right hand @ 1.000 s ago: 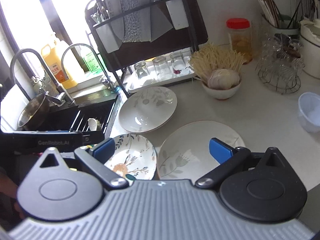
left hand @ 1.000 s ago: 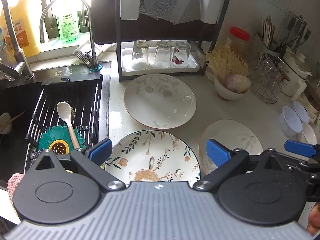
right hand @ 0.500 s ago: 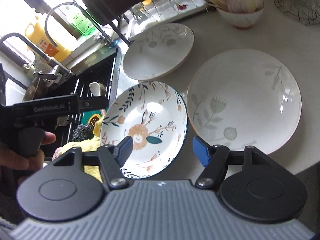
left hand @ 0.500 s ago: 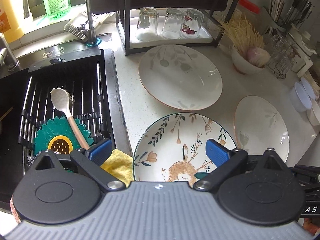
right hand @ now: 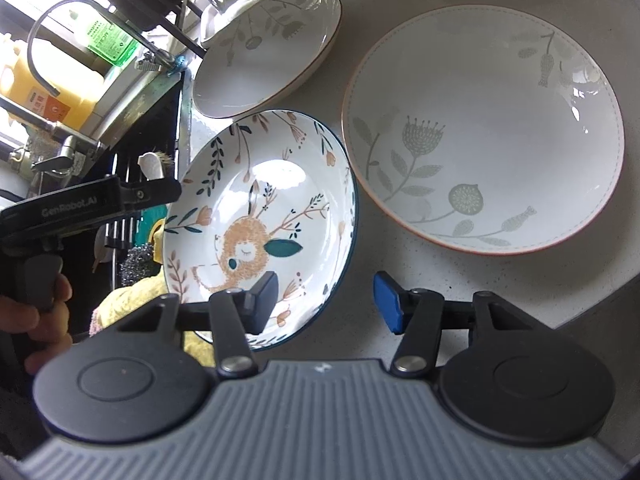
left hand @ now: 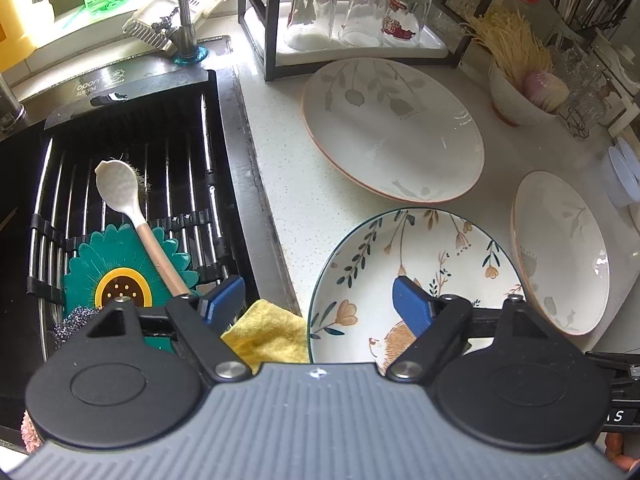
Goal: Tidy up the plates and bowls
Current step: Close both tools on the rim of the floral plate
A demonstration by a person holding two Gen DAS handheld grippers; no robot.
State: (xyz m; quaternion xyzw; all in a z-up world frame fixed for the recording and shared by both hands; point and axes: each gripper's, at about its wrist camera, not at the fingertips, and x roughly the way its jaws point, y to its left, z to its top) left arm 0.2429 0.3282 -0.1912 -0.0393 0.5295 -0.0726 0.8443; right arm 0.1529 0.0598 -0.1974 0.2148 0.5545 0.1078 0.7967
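The left gripper hangs with its jaws spread wide and nothing between them, straddling the near left rim of the deer-patterned plate: its right fingertip sits over the plate's painted centre, its left fingertip over the edge of the sink beside a yellow cloth. The right gripper is likewise released and empty; its left fingertip overlaps the near rim of the same deer-patterned plate, its right fingertip hovers over bare countertop just below the orange-rimmed leaf-print bowl. That plate lies flat on the counter next to the sink, with the leaf-print bowl just beside it on the right and a larger leaf-print plate behind it, near but apart. Three upturned glasses stand on the rack tray beyond. In the sink rack lie a white spoon and a sunflower mat
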